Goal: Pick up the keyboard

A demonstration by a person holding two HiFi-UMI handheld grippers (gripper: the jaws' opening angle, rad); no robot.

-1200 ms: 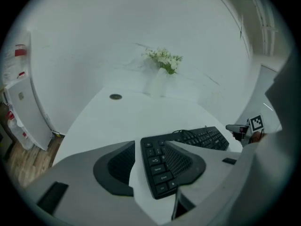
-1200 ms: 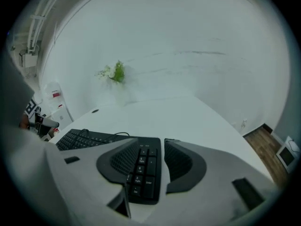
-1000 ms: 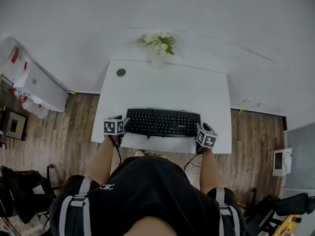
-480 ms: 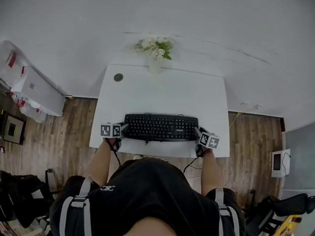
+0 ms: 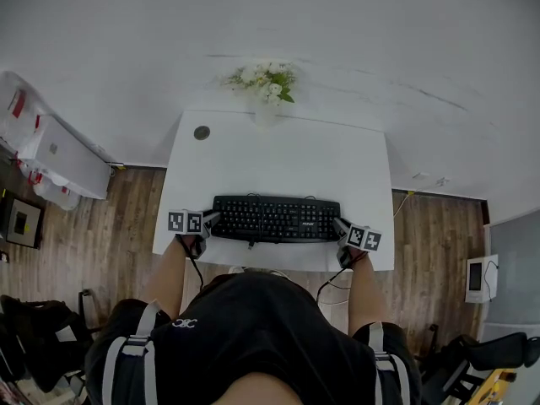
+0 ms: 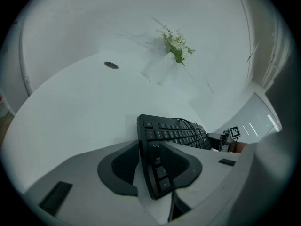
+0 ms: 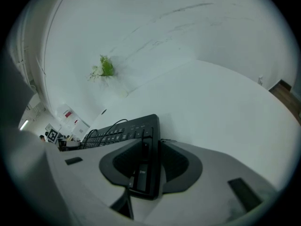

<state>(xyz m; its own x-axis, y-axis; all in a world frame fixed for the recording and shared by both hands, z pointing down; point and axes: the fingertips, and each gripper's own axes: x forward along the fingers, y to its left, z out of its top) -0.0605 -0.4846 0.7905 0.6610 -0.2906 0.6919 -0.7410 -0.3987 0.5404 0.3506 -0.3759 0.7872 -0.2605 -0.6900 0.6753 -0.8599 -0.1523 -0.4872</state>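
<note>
Left gripper: jaws part open and have just been closing, with the left end of the black keyboard between them; one pad lies over the end keys, while a thin pale gap shows between the other pad and the keyboard's edge, so the grip on this side is judged not yet made. Right gripper: jaws have likewise just been closing and now sit tight against both faces of the keyboard's right end, no gap visible. The keyboard lies flat near the front edge of the white tabletop, parallel to that edge and about midway between the left and right edges, not lifted. A vase of flowers stands at the back edge, well apart. Judgement: the grasp is near complete; the lift should wait for the left jaws to seat
</note>
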